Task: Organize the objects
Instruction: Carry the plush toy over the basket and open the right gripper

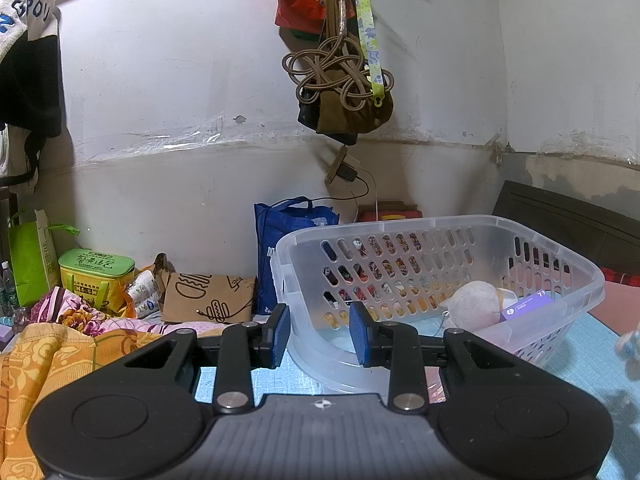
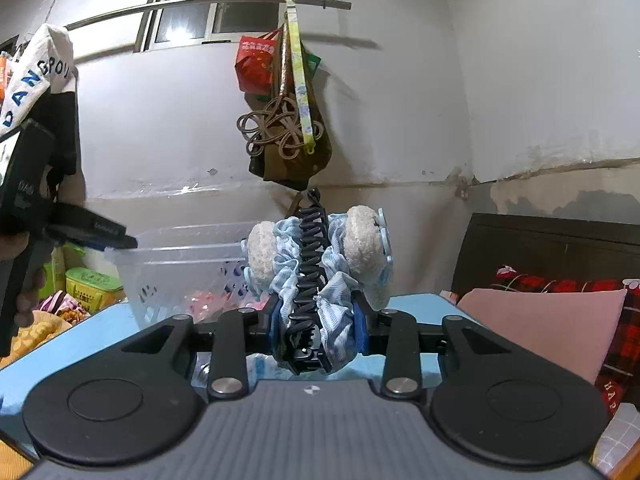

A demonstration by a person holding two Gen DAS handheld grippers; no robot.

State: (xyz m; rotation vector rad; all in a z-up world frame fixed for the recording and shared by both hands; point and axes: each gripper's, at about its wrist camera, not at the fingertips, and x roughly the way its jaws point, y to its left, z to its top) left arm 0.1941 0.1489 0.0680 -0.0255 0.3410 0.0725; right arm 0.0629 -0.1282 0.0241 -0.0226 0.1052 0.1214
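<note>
- While our right gripper [image 2: 316,330] clamps the hair clip [image 2: 316,276] above the bed, its hard spine gives grip; the fluffy trim squashes.
- Our left gripper [image 1: 319,330] hangs open, empty, at the basket [image 1: 400,226] rim.

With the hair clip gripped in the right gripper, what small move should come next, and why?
Probably carry the hair clip forward-left over the basket rim. The right gripper is shut on it, and the basket sits ahead-left, already holding other items.
</note>
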